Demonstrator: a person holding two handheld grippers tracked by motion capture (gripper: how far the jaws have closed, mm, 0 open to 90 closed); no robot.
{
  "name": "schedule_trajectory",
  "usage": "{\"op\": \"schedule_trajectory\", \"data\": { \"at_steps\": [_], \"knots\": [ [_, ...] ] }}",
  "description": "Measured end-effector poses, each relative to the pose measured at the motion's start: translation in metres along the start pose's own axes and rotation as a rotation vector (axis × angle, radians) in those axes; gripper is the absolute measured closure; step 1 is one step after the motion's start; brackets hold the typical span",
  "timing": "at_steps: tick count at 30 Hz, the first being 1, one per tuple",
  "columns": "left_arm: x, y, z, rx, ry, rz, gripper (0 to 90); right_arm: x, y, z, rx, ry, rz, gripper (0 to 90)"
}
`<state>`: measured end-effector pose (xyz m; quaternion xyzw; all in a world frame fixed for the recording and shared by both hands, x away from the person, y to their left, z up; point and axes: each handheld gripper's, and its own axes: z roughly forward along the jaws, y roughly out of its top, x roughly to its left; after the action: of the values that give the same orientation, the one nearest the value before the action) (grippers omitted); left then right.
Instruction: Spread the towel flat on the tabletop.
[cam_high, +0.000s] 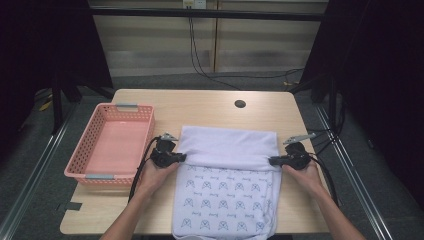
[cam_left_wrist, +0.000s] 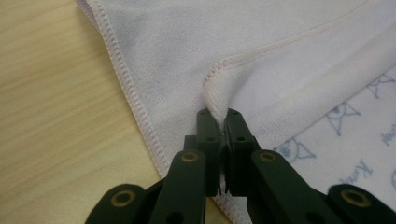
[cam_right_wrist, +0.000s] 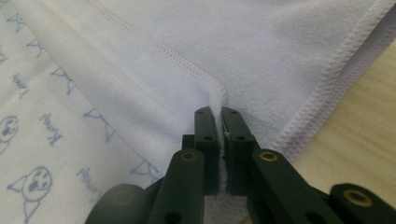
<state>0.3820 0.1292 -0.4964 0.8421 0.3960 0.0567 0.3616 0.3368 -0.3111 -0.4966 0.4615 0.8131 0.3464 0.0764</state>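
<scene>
Towel (cam_high: 227, 180) spread at lower centre of surface (cam_high: 210, 102), far part folded over. Hem pinched in clamped jaws of left gripper (cam_high: 184, 157) and right gripper (cam_high: 271, 161).

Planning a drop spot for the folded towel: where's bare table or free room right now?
Free: the far table strip between the towel and the round hole; the pink basket, nothing in it; a near-left patch below the basket. Crowded: mid-table, where the left gripper and right gripper pinch the towel's folded edge.
</scene>
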Motion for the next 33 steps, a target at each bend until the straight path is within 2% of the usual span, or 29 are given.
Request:
{"op": "schedule_trajectory", "data": {
  "at_steps": [11,17,21,24,26,28,29,33],
  "knots": [
    [0.014,0.01,0.006,0.0,0.012,-0.026,87.0,-0.006,0.012,0.01,-0.008,-0.026,0.008,86.5],
    [0.017,0.015,0.008,0.016,0.029,-0.009,87.0,-0.01,0.016,0.013,-0.011,-0.028,0.019,86.5],
    [0.018,0.017,0.009,0.013,0.031,-0.013,87.0,-0.012,0.02,0.015,-0.012,-0.032,0.017,86.5],
    [0.016,0.015,0.007,0.023,0.042,-0.012,87.0,-0.011,0.021,0.016,-0.013,-0.035,0.021,86.4],
    [0.009,0.014,0.005,0.034,0.069,-0.024,87.1,-0.01,0.021,0.016,-0.013,-0.035,0.015,86.4],
    [0.001,0.015,0.005,0.043,0.096,0.018,87.3,-0.01,0.021,0.016,-0.016,-0.032,0.009,86.4],
    [0.002,0.015,0.005,0.047,0.093,0.021,87.3,-0.011,0.021,0.016,-0.014,-0.029,0.011,86.4],
    [0.015,0.02,0.01,0.03,0.072,-0.031,87.2,-0.014,0.025,0.018,-0.01,-0.038,0.018,86.5]
  ]
}}
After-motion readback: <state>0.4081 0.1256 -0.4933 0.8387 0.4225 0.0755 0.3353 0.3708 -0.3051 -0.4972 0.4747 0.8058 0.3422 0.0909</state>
